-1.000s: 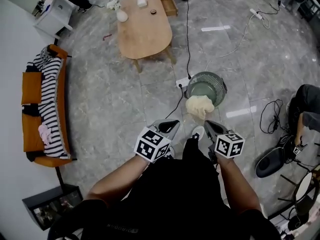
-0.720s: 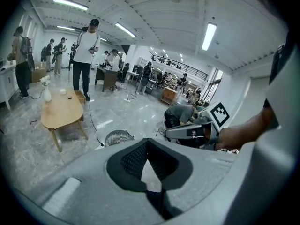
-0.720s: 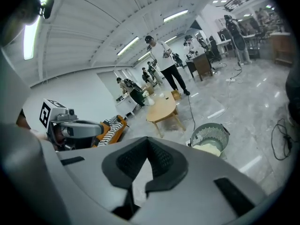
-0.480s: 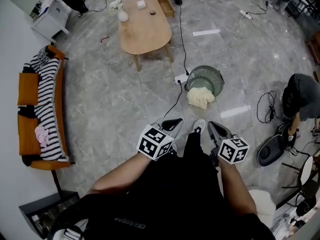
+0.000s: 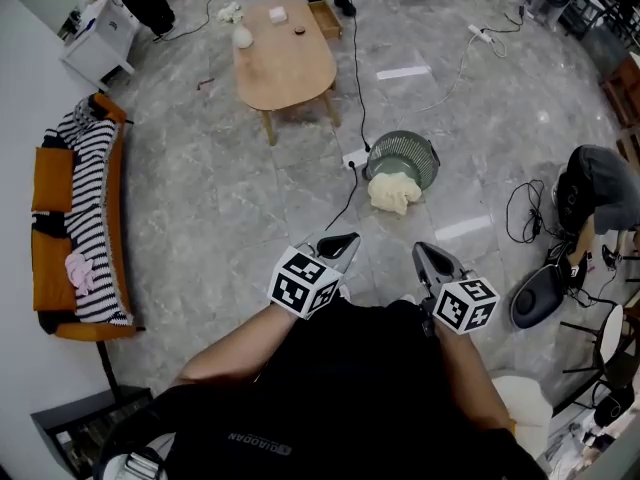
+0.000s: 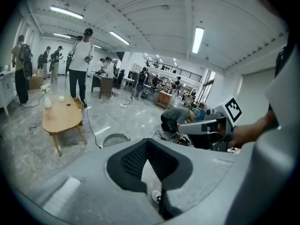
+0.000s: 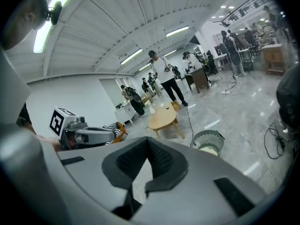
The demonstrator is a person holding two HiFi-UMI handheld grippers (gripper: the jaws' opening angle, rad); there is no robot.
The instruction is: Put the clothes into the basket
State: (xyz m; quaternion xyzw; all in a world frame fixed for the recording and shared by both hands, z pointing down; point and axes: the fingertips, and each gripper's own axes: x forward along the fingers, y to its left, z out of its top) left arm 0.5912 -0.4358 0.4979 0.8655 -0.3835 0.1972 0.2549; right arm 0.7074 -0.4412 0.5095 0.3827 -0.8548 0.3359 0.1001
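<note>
Hovering at bottom centre, empty jaws pressed together, the left gripper (image 5: 338,245) and right gripper (image 5: 428,259) look free for more clothes, since the cream cloth (image 5: 393,192) sits at the rim of the round green mesh basket (image 5: 403,154) above.

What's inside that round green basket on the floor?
A cream cloth, bunched up and spilling over the near rim of the basket. Whatever lies under the cloth is covered.
</note>
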